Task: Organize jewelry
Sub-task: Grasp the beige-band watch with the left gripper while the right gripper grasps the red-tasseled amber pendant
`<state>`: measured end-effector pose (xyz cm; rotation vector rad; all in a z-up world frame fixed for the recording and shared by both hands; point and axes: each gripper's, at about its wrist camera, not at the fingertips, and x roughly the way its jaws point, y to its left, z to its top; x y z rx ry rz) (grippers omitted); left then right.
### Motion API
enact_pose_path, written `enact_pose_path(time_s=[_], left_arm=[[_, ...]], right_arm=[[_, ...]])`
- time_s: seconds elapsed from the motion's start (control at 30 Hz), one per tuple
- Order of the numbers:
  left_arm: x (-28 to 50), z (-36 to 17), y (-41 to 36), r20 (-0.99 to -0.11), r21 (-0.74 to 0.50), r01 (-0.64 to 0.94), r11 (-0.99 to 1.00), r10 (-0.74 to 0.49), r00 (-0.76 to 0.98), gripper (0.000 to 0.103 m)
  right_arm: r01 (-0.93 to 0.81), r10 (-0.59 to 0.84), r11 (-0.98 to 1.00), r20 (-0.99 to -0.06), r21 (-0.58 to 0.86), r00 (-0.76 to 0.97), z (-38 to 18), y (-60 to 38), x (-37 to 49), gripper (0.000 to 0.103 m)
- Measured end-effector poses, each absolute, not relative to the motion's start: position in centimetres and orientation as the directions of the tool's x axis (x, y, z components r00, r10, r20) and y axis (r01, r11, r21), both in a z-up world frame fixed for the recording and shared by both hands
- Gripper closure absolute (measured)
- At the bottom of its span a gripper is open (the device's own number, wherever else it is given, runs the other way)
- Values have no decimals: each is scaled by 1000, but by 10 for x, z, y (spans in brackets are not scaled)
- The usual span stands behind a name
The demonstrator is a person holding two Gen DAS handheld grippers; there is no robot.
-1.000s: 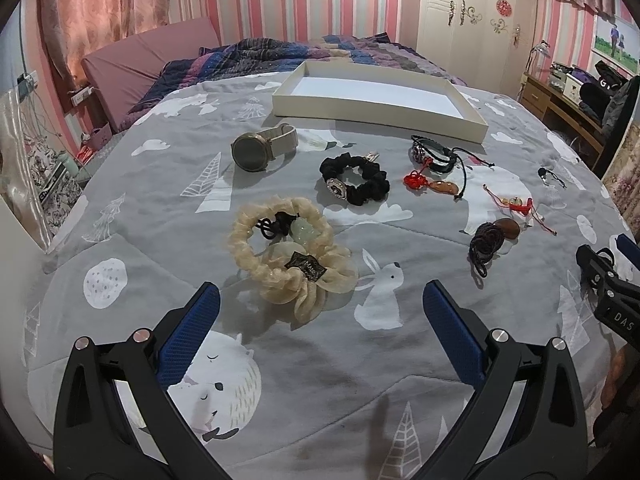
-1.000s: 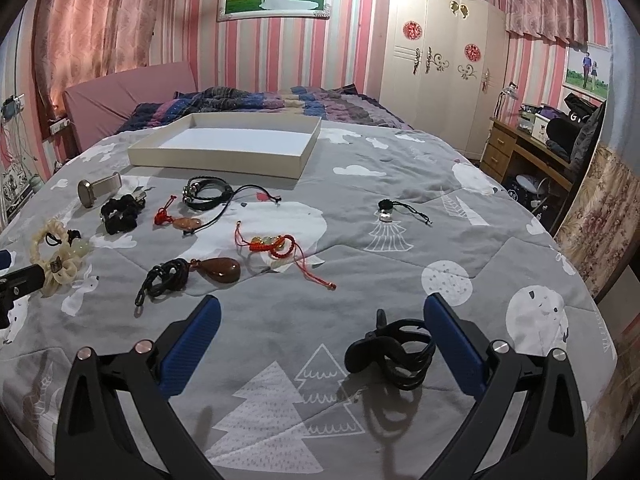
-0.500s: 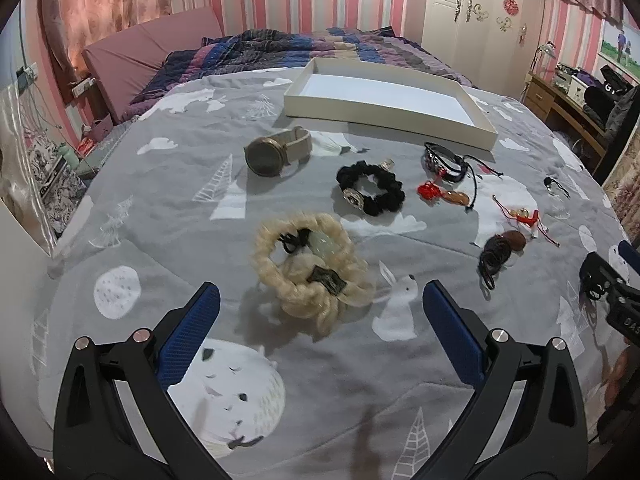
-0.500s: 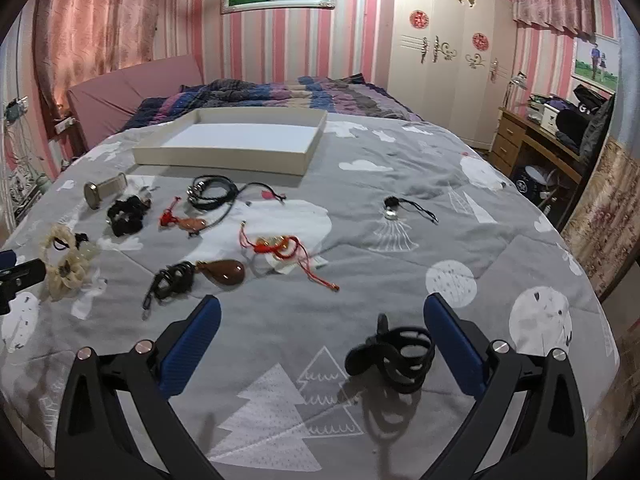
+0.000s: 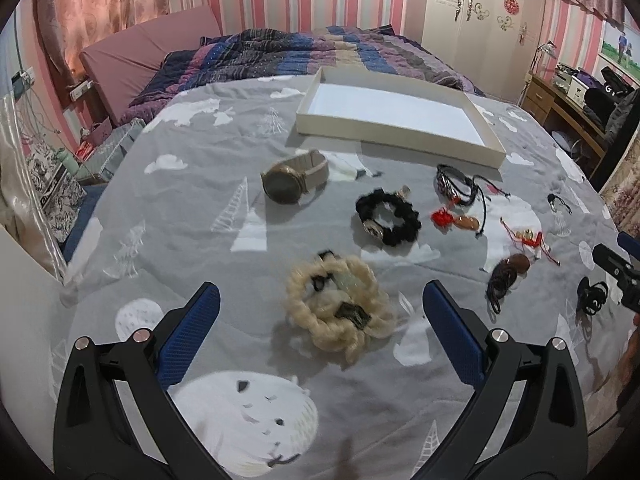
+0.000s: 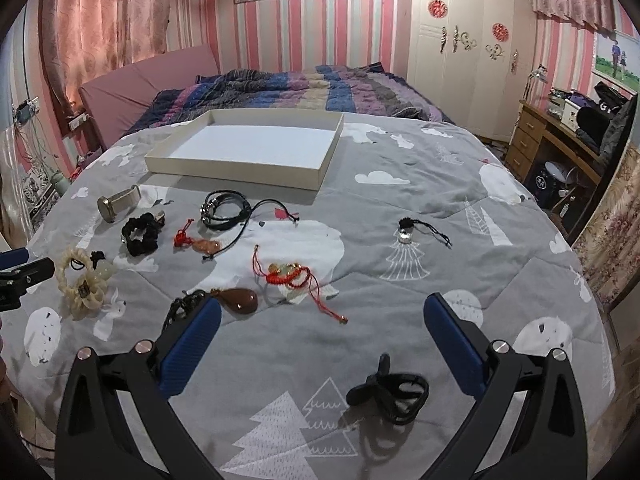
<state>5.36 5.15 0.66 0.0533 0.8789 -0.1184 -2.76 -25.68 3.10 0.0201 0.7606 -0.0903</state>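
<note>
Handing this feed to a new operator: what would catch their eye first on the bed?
The scatter of jewelry on the grey quilt: a fluffy cream scrunchie lies just ahead of the left gripper, whose jaws stand wide open, with a watch and black scrunchie beyond. Behind them sits the white tray, with nothing in it. A black hair tie lies between the right gripper's open jaws.

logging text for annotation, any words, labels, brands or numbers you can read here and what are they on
"G": a white letter on the dark bag on the desk; whatever follows it is cut off.
Small dark tag on the cream scrunchie: something is printed there, too blurred to read.
Watch face: dark, nothing legible.
White tray: no text on it.
Red round ornaments on the wardrobe: too small to read.
</note>
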Motion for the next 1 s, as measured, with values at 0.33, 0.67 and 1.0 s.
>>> enact_pose_path(time_s=[0.33, 0.67, 1.0], left_arm=[[85, 31, 67, -756, 0, 146, 989, -96, 648, 3], [122, 51, 71, -775, -15, 216, 976, -148, 614, 3], [190, 30, 78, -843, -43, 245, 968, -167, 512, 10]], right_arm=[[54, -26, 998, -719, 16, 694, 68, -257, 12, 2], [-61, 20, 998, -763, -25, 646, 80, -222, 52, 2], [-205, 67, 978, -857, -45, 511, 65, -190, 106, 3]])
